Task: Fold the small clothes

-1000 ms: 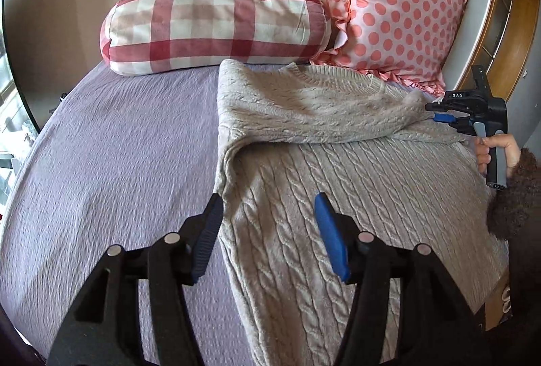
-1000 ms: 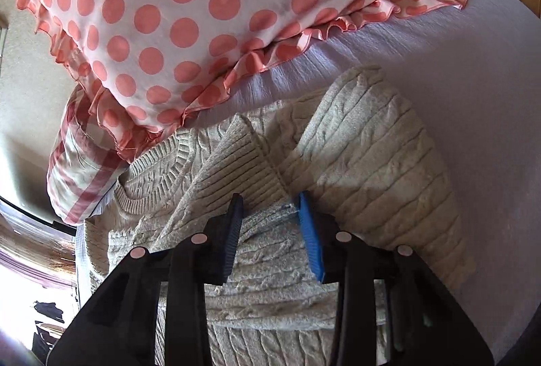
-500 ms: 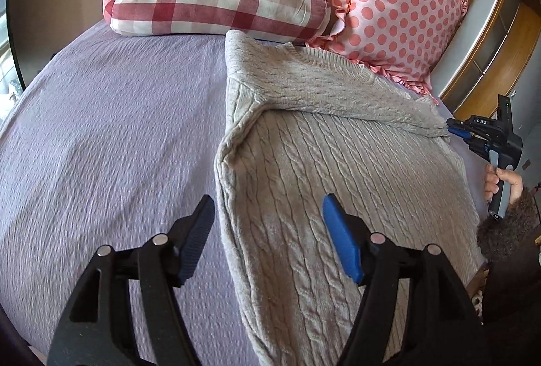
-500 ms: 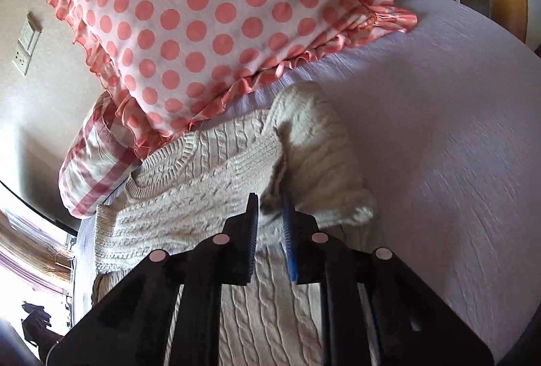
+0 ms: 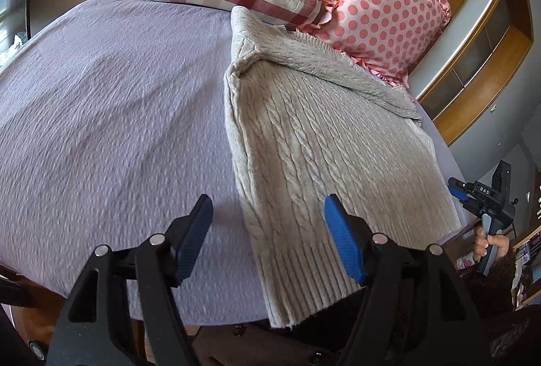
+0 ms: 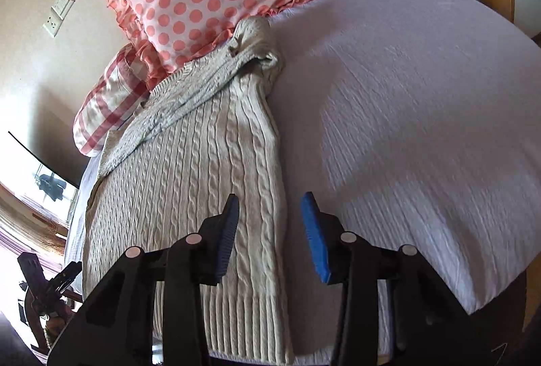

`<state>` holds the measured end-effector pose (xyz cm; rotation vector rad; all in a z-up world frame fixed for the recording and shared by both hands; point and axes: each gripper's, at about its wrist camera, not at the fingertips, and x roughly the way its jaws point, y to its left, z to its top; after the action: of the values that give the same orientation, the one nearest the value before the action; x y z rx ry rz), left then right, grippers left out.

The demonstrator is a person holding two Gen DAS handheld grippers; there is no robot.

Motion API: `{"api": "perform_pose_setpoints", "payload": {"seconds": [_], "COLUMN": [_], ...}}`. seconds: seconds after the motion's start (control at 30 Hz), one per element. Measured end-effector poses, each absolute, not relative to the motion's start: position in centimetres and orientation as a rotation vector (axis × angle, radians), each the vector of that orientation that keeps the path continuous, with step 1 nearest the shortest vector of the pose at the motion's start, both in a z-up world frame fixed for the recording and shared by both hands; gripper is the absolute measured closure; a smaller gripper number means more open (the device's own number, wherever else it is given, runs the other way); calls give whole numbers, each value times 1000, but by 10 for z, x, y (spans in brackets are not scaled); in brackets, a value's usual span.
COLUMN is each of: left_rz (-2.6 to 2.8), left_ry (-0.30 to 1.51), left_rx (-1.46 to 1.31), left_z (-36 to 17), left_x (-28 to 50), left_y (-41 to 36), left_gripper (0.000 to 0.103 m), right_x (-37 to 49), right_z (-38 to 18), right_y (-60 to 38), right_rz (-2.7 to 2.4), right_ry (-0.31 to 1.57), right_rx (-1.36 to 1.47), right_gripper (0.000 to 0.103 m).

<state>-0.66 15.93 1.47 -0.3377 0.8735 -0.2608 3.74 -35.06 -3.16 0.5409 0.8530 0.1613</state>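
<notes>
Both grippers withdrawn toward lower frame edge; right gripper (image 6: 270, 234) has released sleeve, fingers apart. Left gripper (image 5: 267, 237) fingers apart, empty. Sweater (image 5: 324, 142) lies centre frame on bed (image 5: 101, 115): soft, bulky, limp. Grip ribbed hem corners.

A: Grey cable-knit sweater (image 5: 324, 142) lying flat on the lavender bed (image 5: 111, 115), sleeves folded across the chest!

B: Collar near the pillows, ribbed hem (image 6: 243, 322) hanging just past the bed's edge.
</notes>
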Motion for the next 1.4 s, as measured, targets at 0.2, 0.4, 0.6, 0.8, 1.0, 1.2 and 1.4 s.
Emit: {"api": "perform_pose_setpoints", "payload": {"seconds": [0.2,0.4,0.6,0.8,1.0,1.2,1.4], "left_rz": [-269,-289,-341,-350,-212,-90,-41], "left_ry": [871,905,833,672,672,794,872], "left_rx": [-353,-396,-457,-533,-565,-495,-467], "left_z": [13,8,23,77,97,66,38], "left_x": [-38,-48,-32,38,180,299,354], "left_y": [147,134,144,172,189,178,174], "left_gripper": [55,85,93,94,94,95,94], "right_x": [5,-12,-7,54,178,293,346], "right_z": [-39,-44,-3,60,81,28,-4], "right_y": [-332,-322,-330,-343,-341,-338,-335], "right_rz": [292,394,454,497,427,261,81], "right_ry": [845,822,610,390,412,578,719], "right_rx": [538,567,618,682,736,801,757], "right_gripper": [86,93,95,95,95,95,95]}}
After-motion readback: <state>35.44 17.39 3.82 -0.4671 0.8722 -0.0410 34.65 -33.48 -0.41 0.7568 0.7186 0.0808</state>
